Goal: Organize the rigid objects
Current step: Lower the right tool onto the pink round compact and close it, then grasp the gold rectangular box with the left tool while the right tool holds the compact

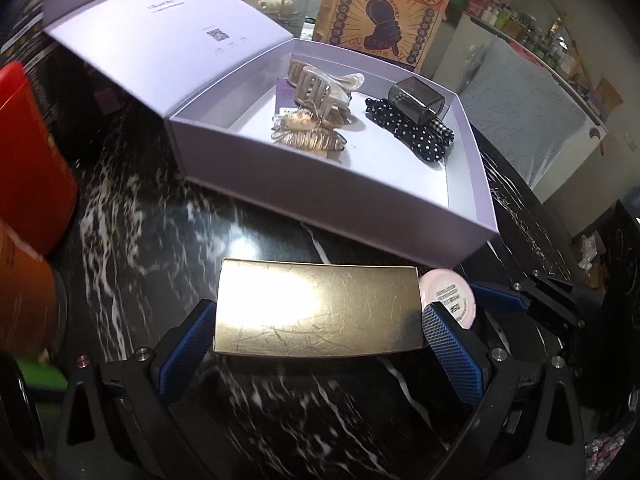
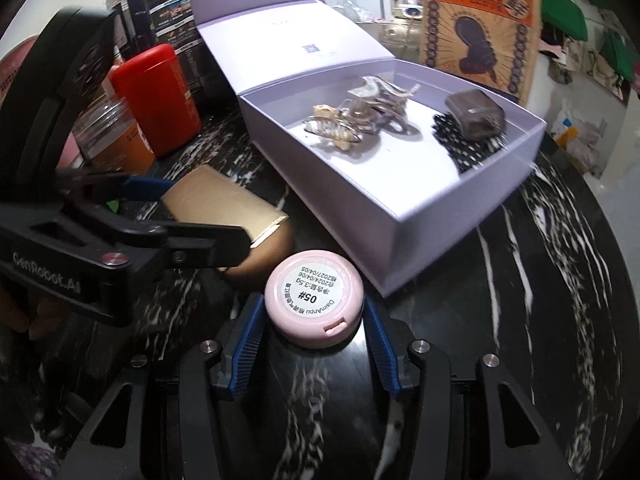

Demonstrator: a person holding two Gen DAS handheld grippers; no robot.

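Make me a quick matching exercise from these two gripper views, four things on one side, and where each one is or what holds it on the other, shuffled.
Things:
1. gold case
2. pink compact
3. polka-dot bow
4. red canister

Places:
A. lying inside the open lilac box
B. between the jaws of the right gripper
C. standing on the marble table, outside the box
D. between the jaws of the left gripper

Pairs: 1-D, 2-B, 3-A, 4-C
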